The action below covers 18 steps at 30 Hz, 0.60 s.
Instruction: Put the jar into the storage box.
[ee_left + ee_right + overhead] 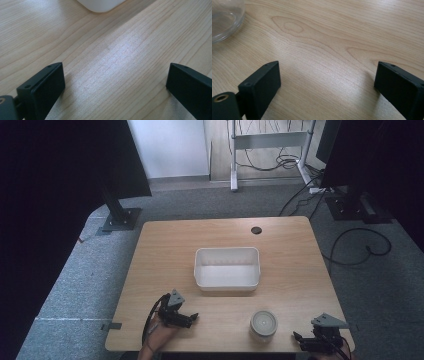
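The left gripper (192, 316) rests low over the wooden table (165, 250) near its front edge, jaws spread wide with only bare wood between them. The right gripper (299, 338) sits at the front right corner, equally wide open and empty. A clear glass jar (263, 324) stands between them, nearer the right one; a white plastic bin (227, 268) sits mid-table behind it

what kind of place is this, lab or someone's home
Most likely a lab or recording workspace, not a home: a bare wooden table stands on grey carpet, loose cables trail across the floor, and a metal equipment stand stands behind.
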Each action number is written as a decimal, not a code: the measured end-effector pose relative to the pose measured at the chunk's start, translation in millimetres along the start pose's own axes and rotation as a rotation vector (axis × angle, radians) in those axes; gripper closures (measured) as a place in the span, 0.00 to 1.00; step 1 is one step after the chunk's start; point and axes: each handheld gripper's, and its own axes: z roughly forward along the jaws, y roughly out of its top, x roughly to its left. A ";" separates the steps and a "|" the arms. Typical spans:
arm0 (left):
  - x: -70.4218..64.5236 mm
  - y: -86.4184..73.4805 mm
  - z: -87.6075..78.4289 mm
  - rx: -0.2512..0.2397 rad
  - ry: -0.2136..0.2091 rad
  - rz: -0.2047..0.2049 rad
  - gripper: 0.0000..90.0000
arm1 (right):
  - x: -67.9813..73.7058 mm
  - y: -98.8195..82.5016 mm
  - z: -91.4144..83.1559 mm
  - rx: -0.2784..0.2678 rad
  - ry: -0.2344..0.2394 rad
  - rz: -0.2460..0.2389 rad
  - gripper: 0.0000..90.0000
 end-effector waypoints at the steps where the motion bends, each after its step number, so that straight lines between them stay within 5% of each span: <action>1: 0.0 0.0 0.0 0.000 0.001 -0.001 0.02 | -0.1 -0.1 0.0 -0.001 0.001 0.001 0.07; 18: 0.1 0.0 0.0 0.000 0.001 -0.002 0.02 | -0.1 0.4 1.5 0.012 -0.002 0.004 0.01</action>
